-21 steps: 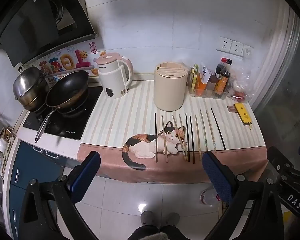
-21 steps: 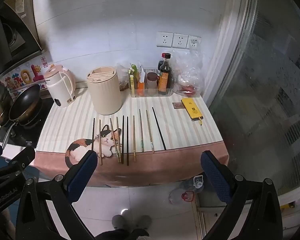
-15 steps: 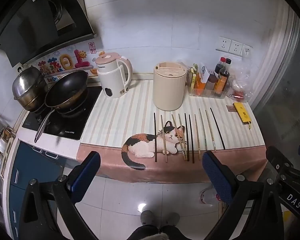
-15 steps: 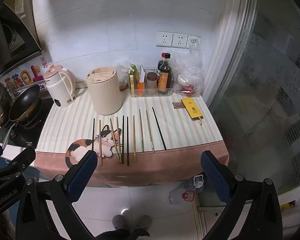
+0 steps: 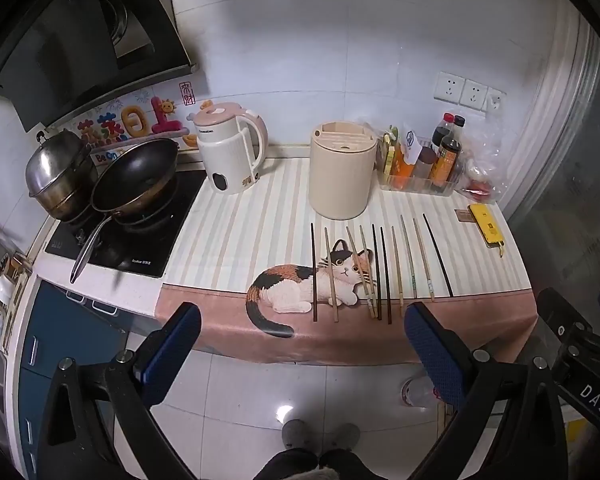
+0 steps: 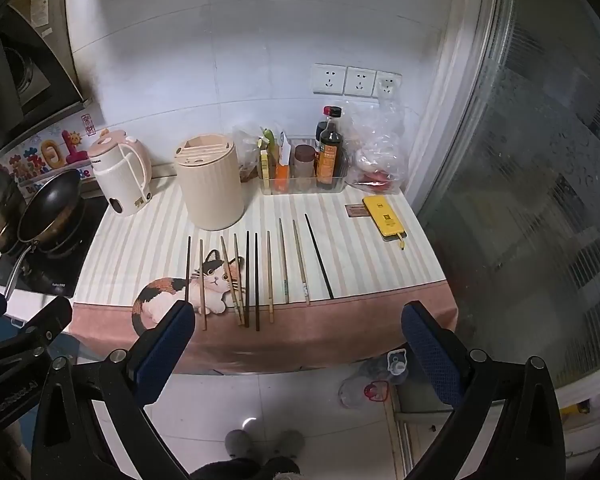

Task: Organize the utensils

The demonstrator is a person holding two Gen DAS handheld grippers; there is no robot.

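- Writing: "DAS" on the black body of the right claw [image 5: 580, 364], seen at the left view's right edge; other labels unreadable.
- Left claw [image 5: 300, 344]: spread, empty, short of the worktop [image 5: 236, 216].
- Right claw [image 6: 296, 344]: spread, empty.
- Ten wooden and black chopsticks [image 6: 256, 276] lie ahead of both claws on the cat-print cloth; beyond them stands the beige cylindrical holder [image 6: 210, 180].
- Clear tray [image 6: 300, 188], beyond-right: sauce bottles, jars.
- Left view alone shows the whole steel pot [image 5: 58, 172].

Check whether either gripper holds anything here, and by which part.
Nothing is held. The left gripper and right gripper are both open and empty, back from the counter; the chopsticks lie untouched on the mat.
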